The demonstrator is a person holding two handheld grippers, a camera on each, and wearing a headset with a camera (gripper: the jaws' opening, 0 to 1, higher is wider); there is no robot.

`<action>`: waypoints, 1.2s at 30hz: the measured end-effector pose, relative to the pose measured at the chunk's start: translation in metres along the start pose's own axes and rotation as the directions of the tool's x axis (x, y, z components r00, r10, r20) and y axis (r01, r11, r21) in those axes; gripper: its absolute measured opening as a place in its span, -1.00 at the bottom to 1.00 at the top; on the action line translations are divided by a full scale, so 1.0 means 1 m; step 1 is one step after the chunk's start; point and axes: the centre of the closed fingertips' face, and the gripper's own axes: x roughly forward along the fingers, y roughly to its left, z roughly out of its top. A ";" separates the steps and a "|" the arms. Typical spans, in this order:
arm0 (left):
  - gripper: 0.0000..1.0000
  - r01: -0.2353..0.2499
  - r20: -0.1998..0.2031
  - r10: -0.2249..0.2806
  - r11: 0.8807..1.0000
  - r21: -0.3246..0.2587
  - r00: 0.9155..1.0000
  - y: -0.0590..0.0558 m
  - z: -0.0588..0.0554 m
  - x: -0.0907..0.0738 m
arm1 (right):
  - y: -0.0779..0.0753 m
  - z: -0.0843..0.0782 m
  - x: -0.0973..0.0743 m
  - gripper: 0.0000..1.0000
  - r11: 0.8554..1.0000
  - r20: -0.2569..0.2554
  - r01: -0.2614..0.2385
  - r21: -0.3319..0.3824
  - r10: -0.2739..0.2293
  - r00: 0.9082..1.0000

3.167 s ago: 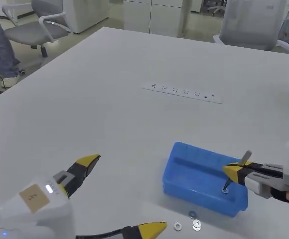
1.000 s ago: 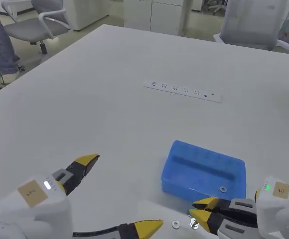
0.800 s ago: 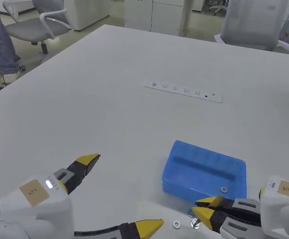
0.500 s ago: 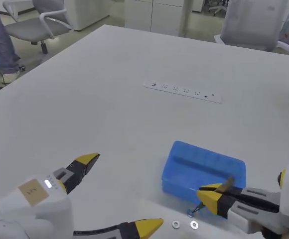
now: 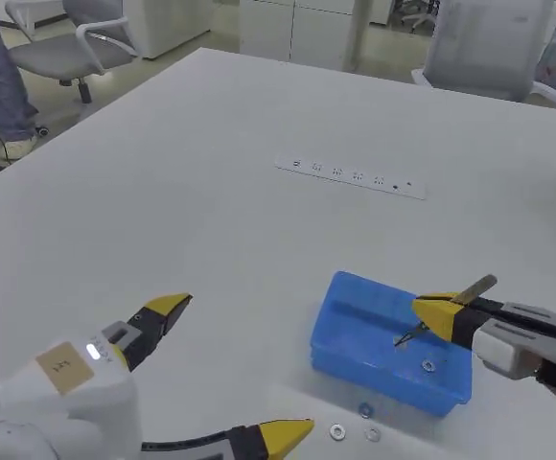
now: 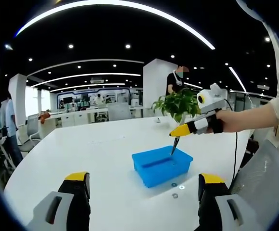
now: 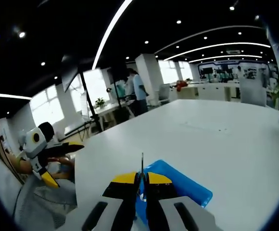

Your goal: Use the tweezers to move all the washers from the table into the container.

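Observation:
A blue container stands on the white table, with one washer lying inside it. Three washers lie on the table just in front of it; in the left gripper view they are the washers before the container. My right gripper is shut on the tweezers, whose tips hang over the container's inside. Whether the tips hold a washer is too small to tell. The right gripper view has the jaws closed on the tweezers. My left gripper rests open, holding nothing.
A white power strip lies further back on the table. Office chairs stand beyond the far edges. People stand in the background of both gripper views. The left gripper appears at the left of the right gripper view.
My right gripper rose with the tweezers from the washers in front of the container and moved back over the container. The left gripper stayed put.

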 end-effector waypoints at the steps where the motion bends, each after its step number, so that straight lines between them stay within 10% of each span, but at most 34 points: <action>1: 0.91 -0.001 0.001 0.001 1.000 -0.002 1.000 0.000 0.000 0.000 | -0.003 -0.001 0.001 -0.95 1.000 -0.005 0.008 0.003 -0.008 1.000; 16: 0.91 0.001 -0.002 -0.001 1.000 -0.004 1.000 0.000 0.000 0.000 | -0.051 -0.044 0.024 -0.95 0.992 -0.176 0.092 0.085 -0.076 0.982; 36: 0.90 0.007 -0.013 -0.007 1.000 -0.002 1.000 -0.001 -0.002 0.001 | -0.048 -0.060 0.030 -0.94 0.997 -0.249 0.074 -0.006 -0.073 0.966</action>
